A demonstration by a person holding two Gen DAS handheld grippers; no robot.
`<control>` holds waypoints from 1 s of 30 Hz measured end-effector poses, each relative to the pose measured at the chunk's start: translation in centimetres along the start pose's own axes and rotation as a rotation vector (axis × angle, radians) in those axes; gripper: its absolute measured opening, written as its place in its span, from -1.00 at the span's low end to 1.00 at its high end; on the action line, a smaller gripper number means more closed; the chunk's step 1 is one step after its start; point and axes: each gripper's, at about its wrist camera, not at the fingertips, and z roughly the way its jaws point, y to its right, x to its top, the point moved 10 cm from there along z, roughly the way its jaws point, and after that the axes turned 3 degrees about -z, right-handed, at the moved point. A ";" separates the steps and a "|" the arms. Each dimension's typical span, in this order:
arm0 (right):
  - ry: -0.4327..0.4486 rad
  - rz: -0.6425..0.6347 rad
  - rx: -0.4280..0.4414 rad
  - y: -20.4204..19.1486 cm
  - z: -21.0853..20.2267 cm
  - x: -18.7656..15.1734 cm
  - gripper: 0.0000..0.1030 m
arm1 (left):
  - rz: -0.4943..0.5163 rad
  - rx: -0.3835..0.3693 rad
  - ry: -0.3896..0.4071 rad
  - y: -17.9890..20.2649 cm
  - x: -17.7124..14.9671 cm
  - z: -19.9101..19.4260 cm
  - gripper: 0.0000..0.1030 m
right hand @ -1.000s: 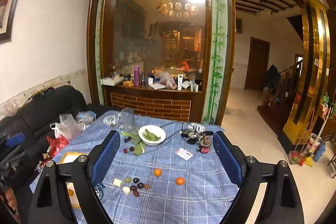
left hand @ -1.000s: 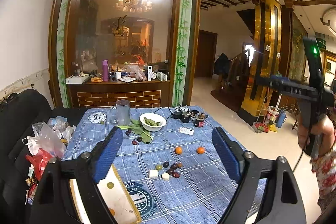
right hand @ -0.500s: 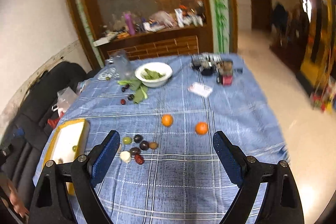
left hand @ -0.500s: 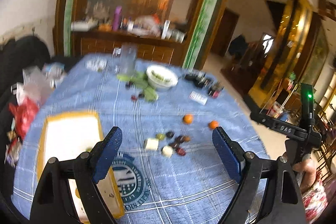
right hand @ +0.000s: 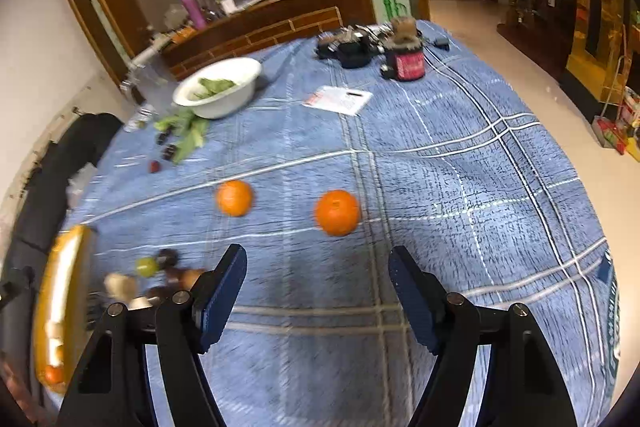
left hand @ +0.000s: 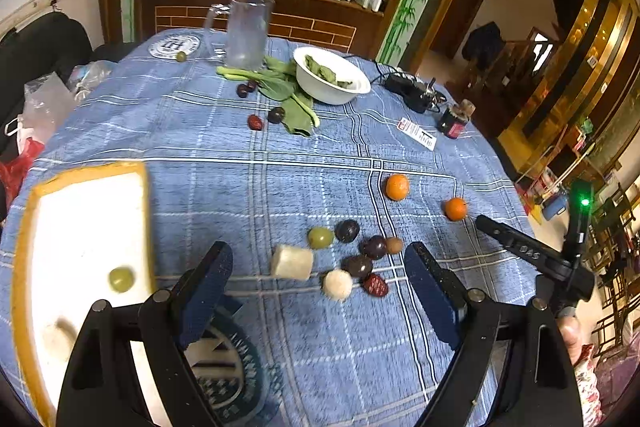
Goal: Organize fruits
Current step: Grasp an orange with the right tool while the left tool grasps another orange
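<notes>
We noted the table (left hand: 400,347) under a blue checked cloth, the largest thing in view. A yellow-rimmed white tray (left hand: 80,211) lay at its left edge, apparently the collecting place, since one green grape (left hand: 121,279) already sat in it. The white bowl (left hand: 331,77) of greens and the glass mug (left hand: 247,31) stood at the far side, well apart from the work. Loose fruit lay mid-table: a cluster (left hand: 356,261) of dark plums, a green grape and pale pieces, with two oranges (right hand: 337,212) beyond it. The left gripper (left hand: 320,291) hung over the cluster, fingers spread wide, holding and touching nothing. The right gripper (right hand: 318,291) faced the nearer orange, fingers likewise spread and empty. Motion blur there left the tray's contents uncertain.
</notes>
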 end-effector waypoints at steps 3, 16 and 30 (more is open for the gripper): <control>-0.015 0.003 -0.007 0.4 2.6 0.0 0.49 | 0.001 -0.012 -0.018 1.3 0.3 2.2 0.69; -0.014 -0.068 -0.030 0.1 6.9 1.1 -0.28 | 0.001 -0.077 -0.143 7.5 1.7 13.1 0.64; -0.021 0.013 0.080 0.3 5.5 0.8 -0.28 | 0.158 0.027 -0.166 10.7 1.3 20.2 -0.44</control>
